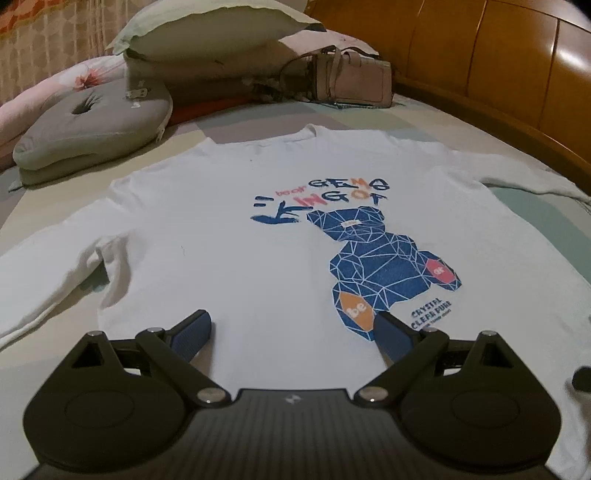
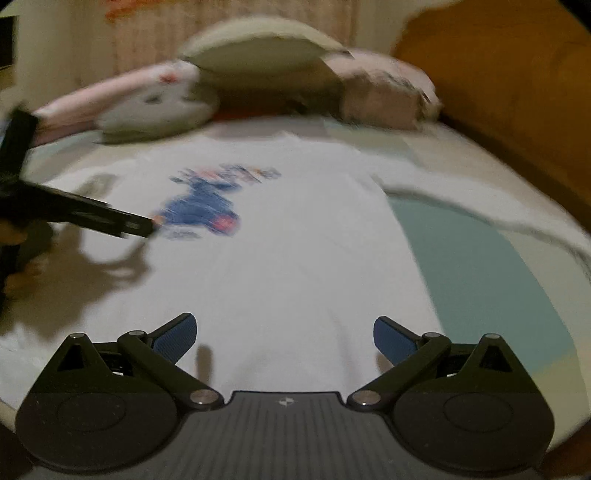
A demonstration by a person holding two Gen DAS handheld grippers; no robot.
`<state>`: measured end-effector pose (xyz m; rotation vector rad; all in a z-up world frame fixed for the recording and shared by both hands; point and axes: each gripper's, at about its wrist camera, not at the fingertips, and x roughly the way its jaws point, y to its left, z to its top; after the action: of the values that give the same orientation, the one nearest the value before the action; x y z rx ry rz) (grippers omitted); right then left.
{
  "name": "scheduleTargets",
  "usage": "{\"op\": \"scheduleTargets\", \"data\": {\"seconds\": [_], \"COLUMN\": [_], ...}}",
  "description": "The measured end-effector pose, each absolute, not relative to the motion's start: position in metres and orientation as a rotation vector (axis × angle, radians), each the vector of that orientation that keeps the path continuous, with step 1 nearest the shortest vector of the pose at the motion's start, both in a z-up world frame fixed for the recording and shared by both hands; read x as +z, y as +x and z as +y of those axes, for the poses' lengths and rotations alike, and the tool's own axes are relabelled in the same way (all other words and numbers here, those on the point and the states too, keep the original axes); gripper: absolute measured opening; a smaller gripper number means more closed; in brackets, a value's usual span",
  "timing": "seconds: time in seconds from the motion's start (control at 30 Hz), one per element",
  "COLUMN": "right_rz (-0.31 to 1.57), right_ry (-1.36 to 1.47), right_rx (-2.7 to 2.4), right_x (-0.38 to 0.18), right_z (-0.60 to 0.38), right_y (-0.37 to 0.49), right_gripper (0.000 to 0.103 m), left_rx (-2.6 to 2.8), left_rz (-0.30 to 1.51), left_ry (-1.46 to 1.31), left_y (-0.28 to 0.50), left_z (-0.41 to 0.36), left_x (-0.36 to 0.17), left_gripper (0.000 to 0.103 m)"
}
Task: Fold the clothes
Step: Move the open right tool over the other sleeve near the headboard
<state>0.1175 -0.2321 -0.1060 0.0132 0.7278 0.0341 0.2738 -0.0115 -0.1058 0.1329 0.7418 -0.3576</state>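
Observation:
A white long-sleeved shirt (image 1: 221,236) with a blue bear print (image 1: 384,266) lies flat, face up, on the bed, collar away from me and both sleeves spread out. My left gripper (image 1: 293,330) hovers open over the hem, blue pads wide apart with nothing between them. My right gripper (image 2: 284,338) is open too, above the shirt (image 2: 295,251) near its right lower part; this view is blurred by motion. The left gripper (image 2: 140,223) shows as a dark bar at the left of the right wrist view.
At the bed's far end lie a grey cushion (image 1: 92,125), a pale pillow (image 1: 214,29), pink bedding (image 1: 74,77) and a beige handbag (image 1: 351,77). A wooden bed frame (image 1: 498,74) runs along the right. Bare teal sheet (image 2: 476,258) shows right of the shirt.

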Motion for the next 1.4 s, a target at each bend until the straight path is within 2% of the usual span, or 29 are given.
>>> {"op": "scheduleTargets", "data": {"seconds": [0.17, 0.33, 0.63, 0.87, 1.0, 1.1, 1.4], "right_rz": [0.763, 0.686, 0.604, 0.645, 0.715, 0.690, 0.725], "right_ry": [0.057, 0.081, 0.106, 0.109, 0.066, 0.080, 0.080], "right_rx": [0.012, -0.044, -0.381, -0.483, -0.437, -0.406, -0.392], "right_x": [-0.112, -0.089, -0.071, -0.096, -0.118, -0.122, -0.098], "right_z": [-0.251, -0.283, -0.439, -0.529, -0.542, -0.548, -0.542], "right_y": [0.107, 0.122, 0.221, 0.282, 0.290, 0.271, 0.284], "right_gripper": [0.103, 0.103, 0.103, 0.103, 0.103, 0.103, 0.103], "left_rx": [-0.353, -0.391, -0.460, -0.491, -0.501, -0.506, -0.504], "left_rz": [0.736, 0.746, 0.743, 0.775, 0.772, 0.765, 0.762], "left_ry": [0.131, 0.125, 0.131, 0.179, 0.178, 0.182, 0.191], "left_y": [0.273, 0.267, 0.261, 0.264, 0.264, 0.263, 0.263], "left_z": [-0.009, -0.007, -0.013, -0.021, -0.020, -0.019, -0.021], "left_x": [-0.105, -0.104, -0.098, -0.108, -0.109, -0.110, -0.110], "left_gripper": [0.095, 0.095, 0.097, 0.102, 0.102, 0.102, 0.102]}}
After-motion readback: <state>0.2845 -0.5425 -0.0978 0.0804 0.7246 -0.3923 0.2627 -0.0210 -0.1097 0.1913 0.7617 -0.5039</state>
